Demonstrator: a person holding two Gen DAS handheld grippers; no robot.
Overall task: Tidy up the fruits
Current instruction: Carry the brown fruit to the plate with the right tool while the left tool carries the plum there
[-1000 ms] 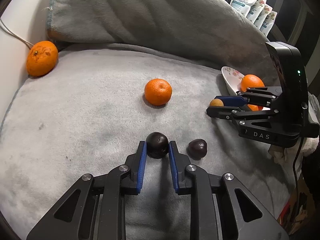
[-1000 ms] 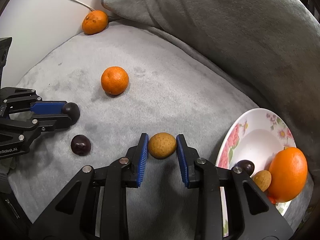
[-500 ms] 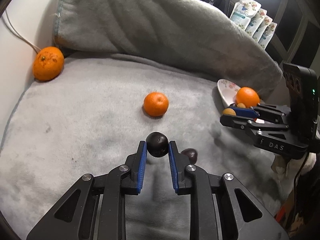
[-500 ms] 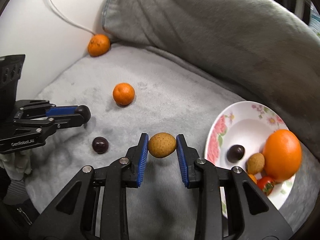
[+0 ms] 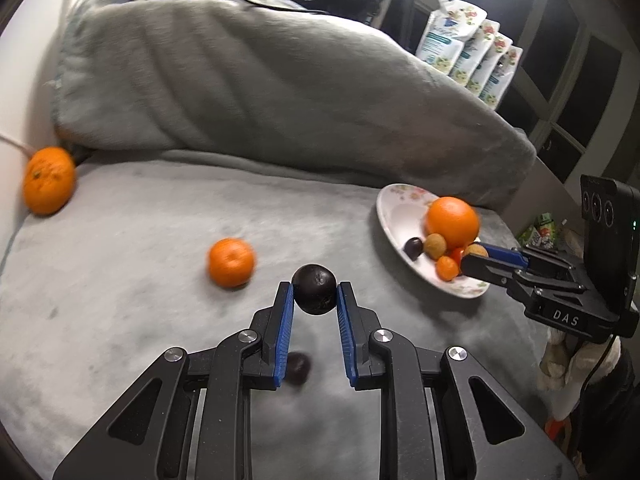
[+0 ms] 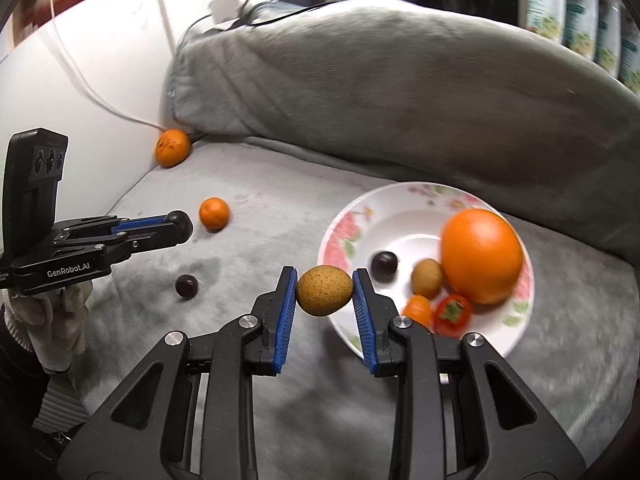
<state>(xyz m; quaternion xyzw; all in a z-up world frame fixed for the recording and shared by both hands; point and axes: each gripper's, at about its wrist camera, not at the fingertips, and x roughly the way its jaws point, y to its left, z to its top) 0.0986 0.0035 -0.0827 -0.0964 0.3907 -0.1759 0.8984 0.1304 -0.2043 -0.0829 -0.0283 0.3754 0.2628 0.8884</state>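
Observation:
My left gripper (image 5: 314,294) is shut on a dark round fruit (image 5: 314,288) and holds it above the grey blanket. My right gripper (image 6: 324,292) is shut on a tan speckled fruit (image 6: 324,290), raised at the near rim of the flowered plate (image 6: 344,232). The plate holds a large orange (image 6: 482,256), a dark fruit (image 6: 384,266), a tan fruit (image 6: 427,278), a small orange fruit (image 6: 418,310) and a red one (image 6: 452,314). A second dark fruit (image 6: 187,285) lies on the blanket, seen below my left fingers (image 5: 298,368). Two mandarins (image 5: 231,262) (image 5: 49,186) lie further back.
A bunched grey blanket (image 5: 260,92) rises behind the flat area. A white wall and cable (image 6: 80,76) are on the left. Pouches (image 5: 468,52) stand behind at the right. The left gripper shows in the right wrist view (image 6: 176,228); the right one in the left view (image 5: 476,254).
Both grippers have lifted their fruits off the blanket and risen. The right gripper has moved toward the plate with the tan fruit; the left has carried the dark fruit up and past the second dark fruit.

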